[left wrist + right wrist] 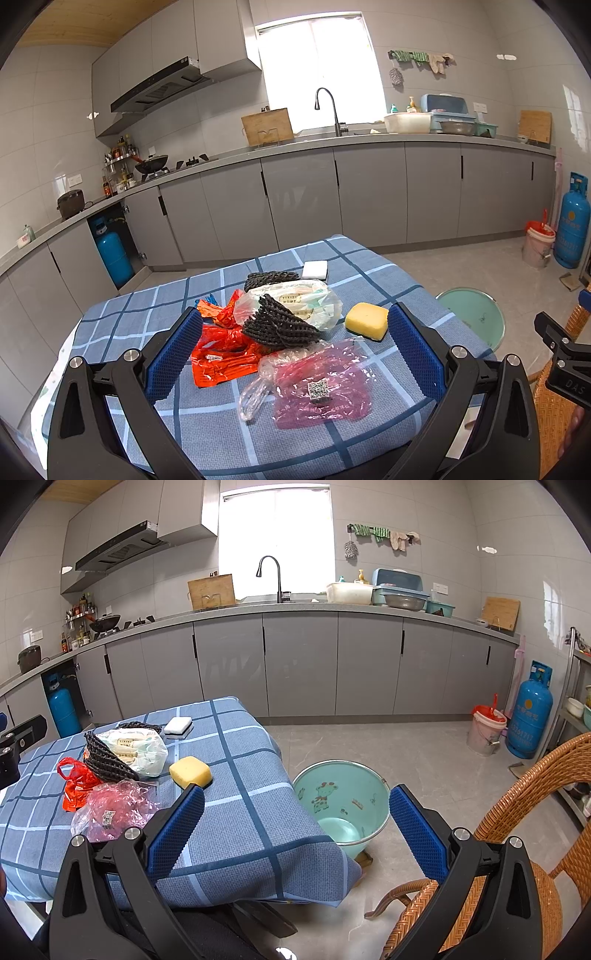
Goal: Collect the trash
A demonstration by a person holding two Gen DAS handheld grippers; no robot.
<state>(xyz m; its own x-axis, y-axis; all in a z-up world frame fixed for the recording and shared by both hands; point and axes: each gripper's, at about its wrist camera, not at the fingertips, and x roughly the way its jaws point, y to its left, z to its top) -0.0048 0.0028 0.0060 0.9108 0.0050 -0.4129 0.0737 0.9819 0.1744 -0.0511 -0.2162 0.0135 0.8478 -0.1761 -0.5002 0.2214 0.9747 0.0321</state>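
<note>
A pile of trash lies on the blue checked tablecloth [207, 435]: a pink plastic bag [325, 387] with a QR label, a red wrapper [221, 354], black mesh scrubbers [280, 325], and a clear bag [306, 302] with printed packaging. A yellow sponge [367, 320] and a white sponge [315, 269] lie beside it. My left gripper [295, 354] is open, just above the pile's near side. My right gripper [295, 830] is open and empty over the table's right edge, near the green bucket [341, 805] on the floor. The pile also shows in the right wrist view [110, 771].
A wicker chair [535, 812] stands at the right of the table. A white bucket with a red lid [485, 733] and a blue gas cylinder [528, 716] stand by the far wall. Grey kitchen cabinets [299, 664] run behind the table.
</note>
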